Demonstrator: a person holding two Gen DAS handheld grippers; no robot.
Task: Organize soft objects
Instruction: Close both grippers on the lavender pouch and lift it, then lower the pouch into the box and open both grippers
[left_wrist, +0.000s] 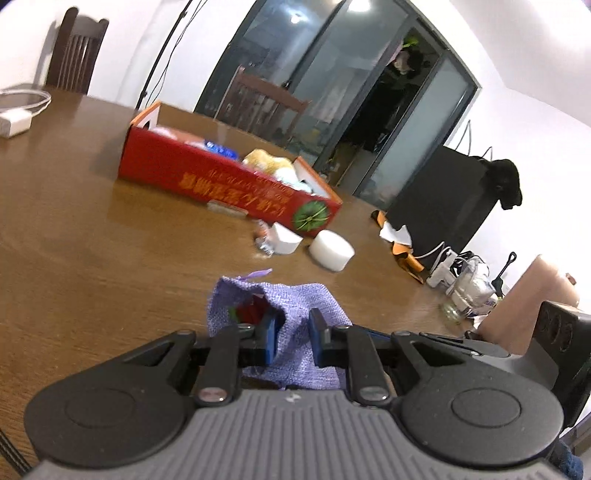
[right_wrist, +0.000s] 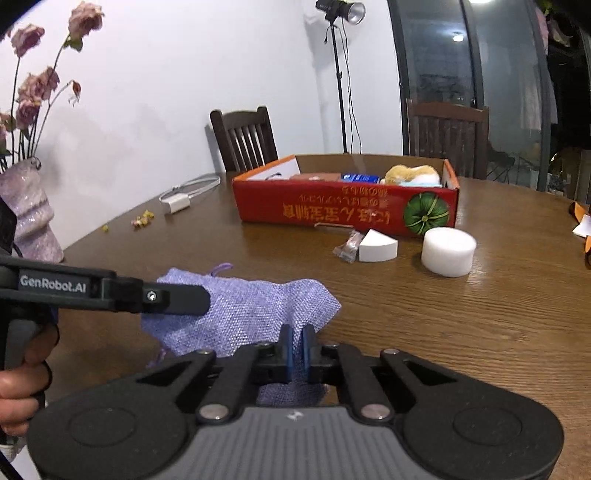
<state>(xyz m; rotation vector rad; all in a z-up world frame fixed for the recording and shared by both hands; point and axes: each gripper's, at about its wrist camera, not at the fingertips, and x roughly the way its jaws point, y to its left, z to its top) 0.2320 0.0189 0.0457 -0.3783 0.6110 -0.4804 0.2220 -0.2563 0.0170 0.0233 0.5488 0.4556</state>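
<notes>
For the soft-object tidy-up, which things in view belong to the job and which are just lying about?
In the job:
purple pouch, pinched by the left tongs and right tongs
red box with the plush toy in it
white foam cylinder
white foam wedge

Lying about:
charger with cable
vase of flowers
clear wrapper

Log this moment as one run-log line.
left gripper: shut on purple pouch | right gripper: shut on pouch | red box: behind
</notes>
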